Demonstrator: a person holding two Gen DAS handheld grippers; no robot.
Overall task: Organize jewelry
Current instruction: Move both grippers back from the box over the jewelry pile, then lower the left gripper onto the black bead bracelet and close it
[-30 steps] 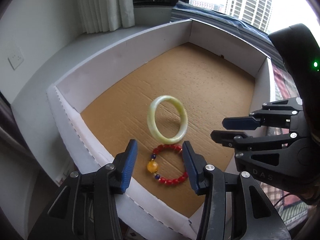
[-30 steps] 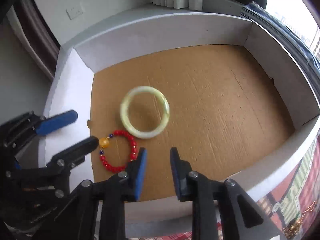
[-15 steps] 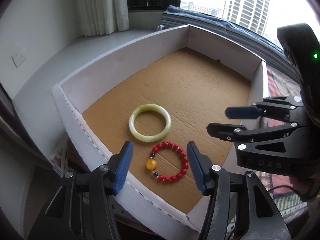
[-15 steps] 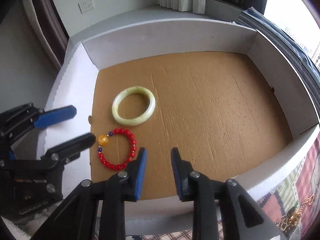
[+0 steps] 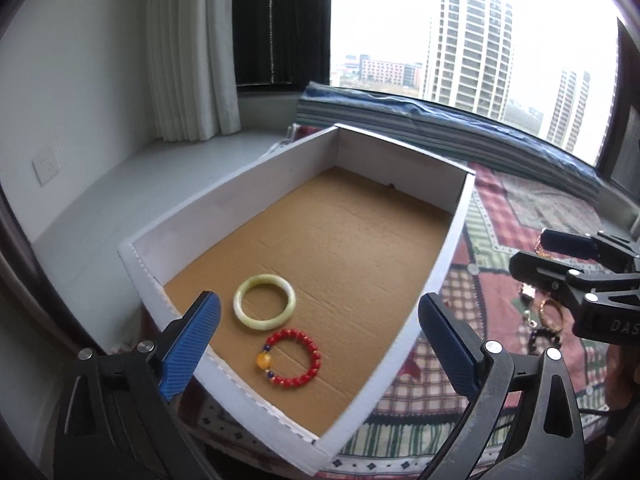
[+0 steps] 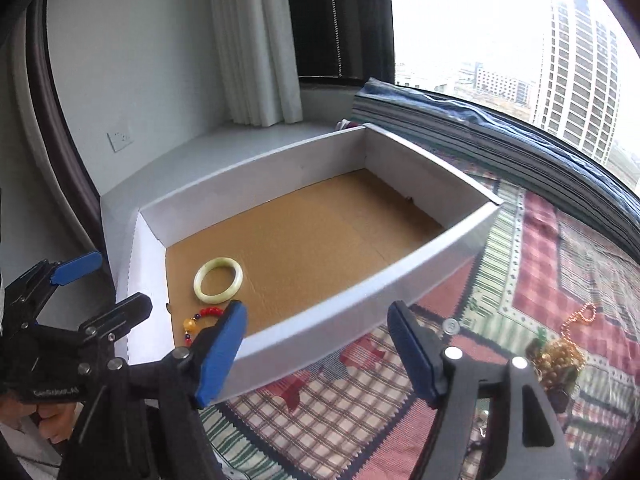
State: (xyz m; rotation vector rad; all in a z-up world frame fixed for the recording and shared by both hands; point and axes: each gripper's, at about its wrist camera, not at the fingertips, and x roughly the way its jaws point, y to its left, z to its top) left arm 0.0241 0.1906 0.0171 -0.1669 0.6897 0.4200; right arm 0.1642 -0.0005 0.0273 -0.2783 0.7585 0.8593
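Observation:
A white cardboard box (image 5: 452, 248) with a brown floor holds a pale green bangle (image 5: 264, 307) lying flat and a red bead bracelet (image 5: 291, 357) with an orange bead beside it, both near the front left corner. My left gripper (image 5: 320, 340) is open and empty, raised above the box's near end. My right gripper (image 6: 318, 350) is open and empty, held over the box's near wall (image 6: 360, 300); it also shows in the left wrist view (image 5: 560, 256). The bangle (image 6: 218, 279) and part of the bracelet (image 6: 202, 320) show in the right wrist view. Gold jewelry (image 6: 558, 360) lies outside the box on the patterned cloth.
The box sits on a red and green patterned cloth (image 6: 540, 260). More small jewelry pieces (image 5: 546, 314) lie on the cloth right of the box. A folded striped blanket (image 5: 420, 116) lies along the window. A white ledge (image 5: 140, 184) and curtain stand at the left.
The green bangle tipped from standing on edge to lying flat in the box. Both grippers pulled back and up from the box, and their jaws opened wider.

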